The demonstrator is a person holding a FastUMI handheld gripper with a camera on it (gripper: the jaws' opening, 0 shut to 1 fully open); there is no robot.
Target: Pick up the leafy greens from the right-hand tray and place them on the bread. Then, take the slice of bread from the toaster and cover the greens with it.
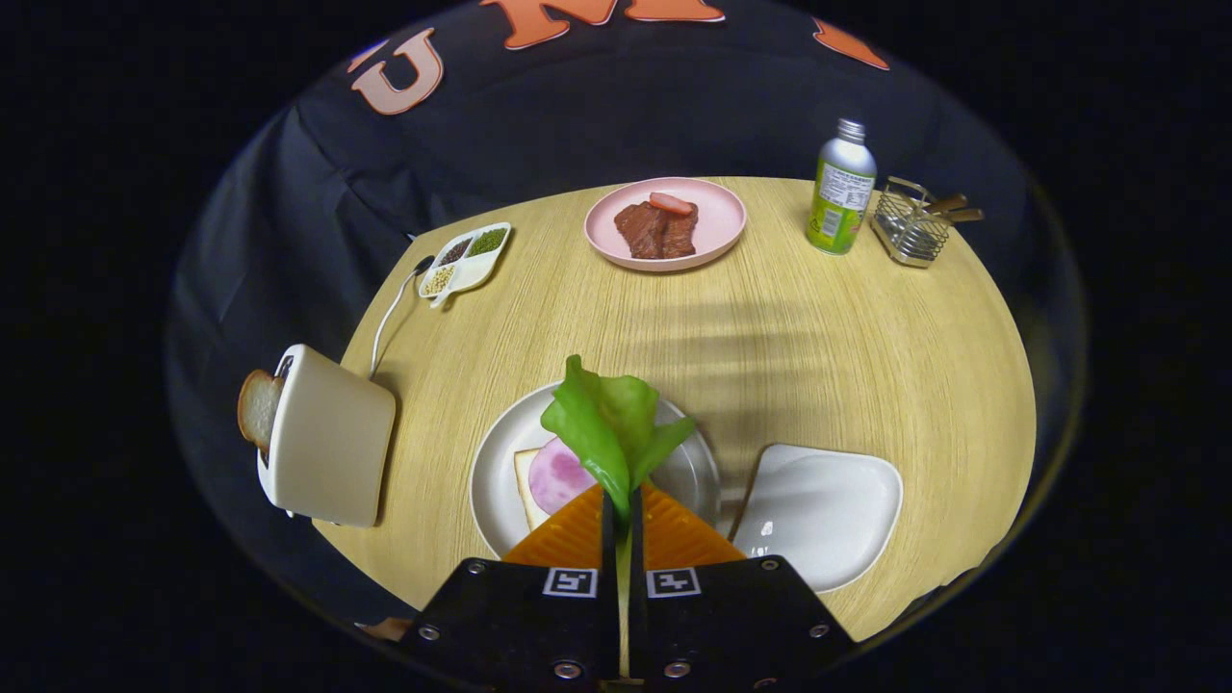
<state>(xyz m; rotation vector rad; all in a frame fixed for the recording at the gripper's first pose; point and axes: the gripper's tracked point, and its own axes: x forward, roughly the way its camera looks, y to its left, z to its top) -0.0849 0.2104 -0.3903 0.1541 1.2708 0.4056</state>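
Observation:
My gripper is shut on the leafy greens, which stick up from between the fingertips. Below and just ahead of the fingers is a round white plate with a slice of bread and a pink slice of ham on top of it. The greens hang over that plate. To the left stands a cream toaster with a slice of bread poking out of its slot. A white right-hand tray lies beside the plate with nothing in it.
Far across the wooden table sit a pink plate with meat and a sausage, a green bottle, a wire basket and a divided dish of seeds. A cord runs from the toaster.

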